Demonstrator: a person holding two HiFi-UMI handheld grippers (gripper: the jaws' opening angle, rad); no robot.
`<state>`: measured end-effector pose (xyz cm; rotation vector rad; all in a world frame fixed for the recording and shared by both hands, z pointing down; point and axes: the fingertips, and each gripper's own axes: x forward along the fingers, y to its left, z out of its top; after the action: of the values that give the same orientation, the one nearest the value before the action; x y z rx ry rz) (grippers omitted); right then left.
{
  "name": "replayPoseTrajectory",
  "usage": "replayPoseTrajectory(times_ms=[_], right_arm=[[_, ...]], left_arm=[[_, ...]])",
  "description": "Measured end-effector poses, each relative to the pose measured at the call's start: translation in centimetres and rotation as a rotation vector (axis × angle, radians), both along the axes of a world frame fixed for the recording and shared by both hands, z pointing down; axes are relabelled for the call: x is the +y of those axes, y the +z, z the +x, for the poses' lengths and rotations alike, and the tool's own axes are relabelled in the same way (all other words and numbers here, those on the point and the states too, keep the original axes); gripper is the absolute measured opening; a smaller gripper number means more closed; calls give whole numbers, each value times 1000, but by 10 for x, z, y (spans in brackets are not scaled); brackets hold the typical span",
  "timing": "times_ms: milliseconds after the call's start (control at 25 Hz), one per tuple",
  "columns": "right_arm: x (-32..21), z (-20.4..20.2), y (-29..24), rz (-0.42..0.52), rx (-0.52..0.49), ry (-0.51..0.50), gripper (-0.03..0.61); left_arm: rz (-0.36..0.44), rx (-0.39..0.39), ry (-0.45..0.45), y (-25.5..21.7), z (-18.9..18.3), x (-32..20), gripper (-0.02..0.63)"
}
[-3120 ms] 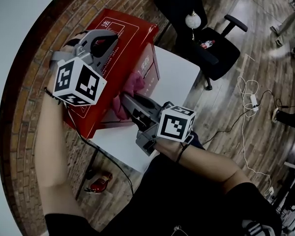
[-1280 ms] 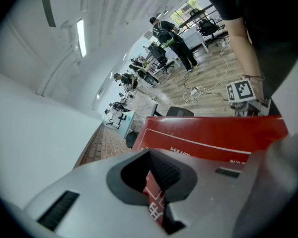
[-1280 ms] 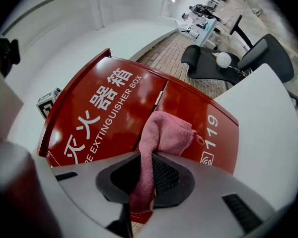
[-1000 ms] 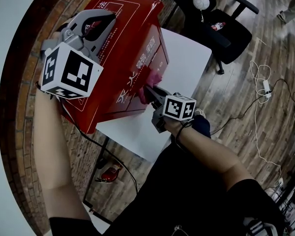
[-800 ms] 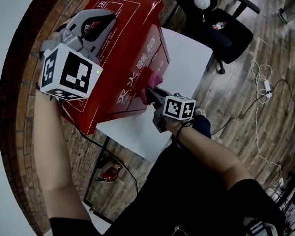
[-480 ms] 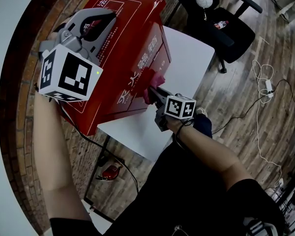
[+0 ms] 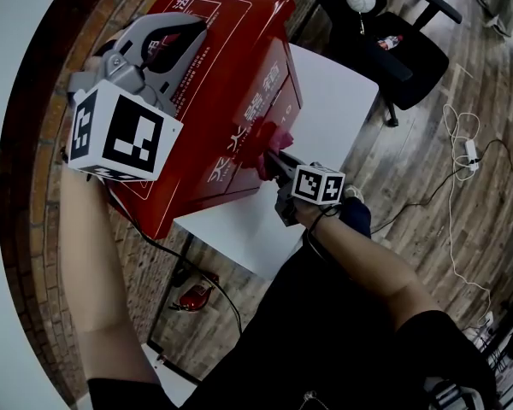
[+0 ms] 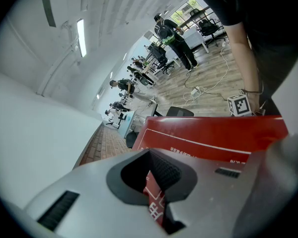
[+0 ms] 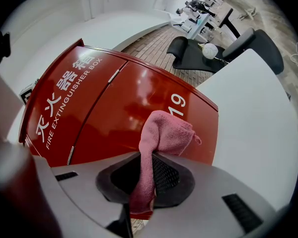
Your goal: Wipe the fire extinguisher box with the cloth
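The box (image 7: 231, 84) stands on the white table (image 7: 338, 101). The cloth (image 7: 274, 137) now presses on the middle of its lettered front, up from the bottom edge where it was seconds ago. Your right gripper (image 7: 270, 155) pinches the cloth, and your left gripper (image 7: 178, 34) clamps the box's top edge. The front is getting wiped.

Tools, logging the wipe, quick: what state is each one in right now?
Left tool: shut, nothing held, over the fire extinguisher box.
Right tool: shut on the pink cloth.
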<state>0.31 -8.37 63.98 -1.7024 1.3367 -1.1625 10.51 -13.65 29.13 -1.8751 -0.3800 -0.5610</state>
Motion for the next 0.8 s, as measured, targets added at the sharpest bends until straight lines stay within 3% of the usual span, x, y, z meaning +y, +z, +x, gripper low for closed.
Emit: replayPoseTrajectory(times_ms=[800], right_arm=[[2,3,56,-91,-11,-25,64]], left_arm=[[-5,-7,-6,0,-1,1,17]])
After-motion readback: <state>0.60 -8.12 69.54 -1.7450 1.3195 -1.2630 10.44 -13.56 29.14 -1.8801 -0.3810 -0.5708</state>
